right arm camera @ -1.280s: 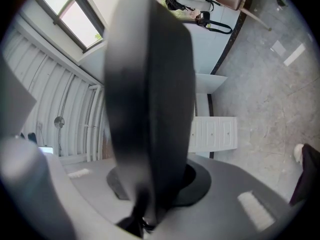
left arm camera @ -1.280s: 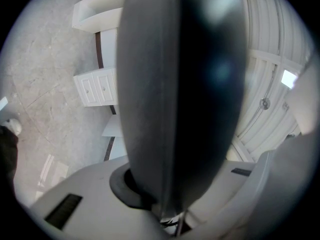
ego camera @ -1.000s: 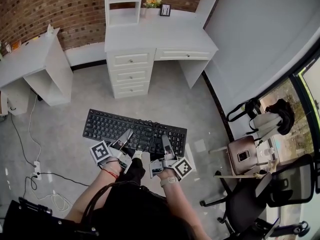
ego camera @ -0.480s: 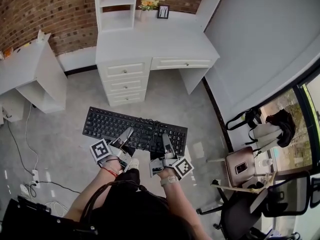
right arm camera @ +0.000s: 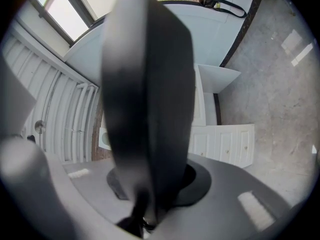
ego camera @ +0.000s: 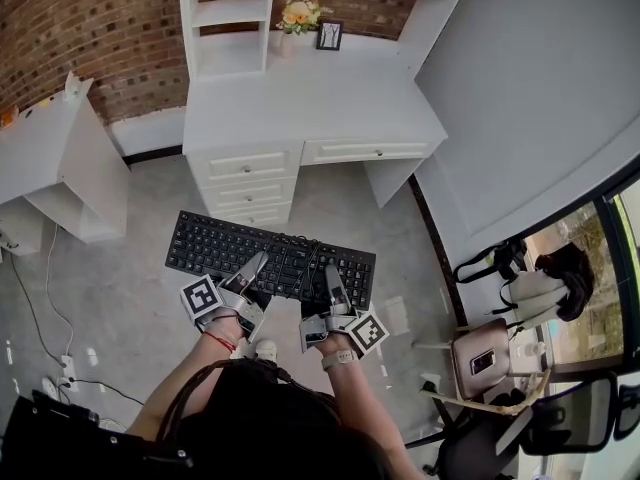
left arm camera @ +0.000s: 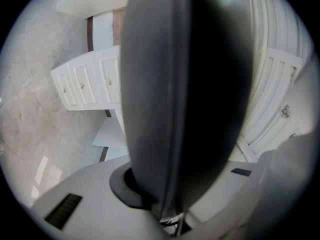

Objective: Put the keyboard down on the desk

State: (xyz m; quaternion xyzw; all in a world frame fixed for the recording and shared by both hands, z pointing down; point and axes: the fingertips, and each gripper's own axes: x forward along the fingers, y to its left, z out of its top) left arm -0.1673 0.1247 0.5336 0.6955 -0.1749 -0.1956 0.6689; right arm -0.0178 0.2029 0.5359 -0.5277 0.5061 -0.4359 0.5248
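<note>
Keyboard (ego camera: 270, 258) held level above floor (ego camera: 120, 278), short of counter (ego camera: 310, 98). Left gripper (ego camera: 257, 265) and right gripper (ego camera: 330, 276) each clamped on its near edge, jaws narrowly parted. Keyboard best kept flat, carried over counter, lowered before grip is eased.

The keyboard (ego camera: 215, 250) is seen in matt black plastic. The fingers (ego camera: 248, 273) of the left gripper (ego camera: 256, 264) and right gripper (ego camera: 331, 276) are shown in smooth grey plastic with a dull sheen. The desk (ego camera: 310, 98), at the upper centre of the frame, is finished in smooth white paint, satin rather than glossy. Rough red brick is shown on the wall (ego camera: 90, 28) at the upper left. The grey floor (ego camera: 110, 268) is rendered smooth and stone-like, with faint glossy patches.
</note>
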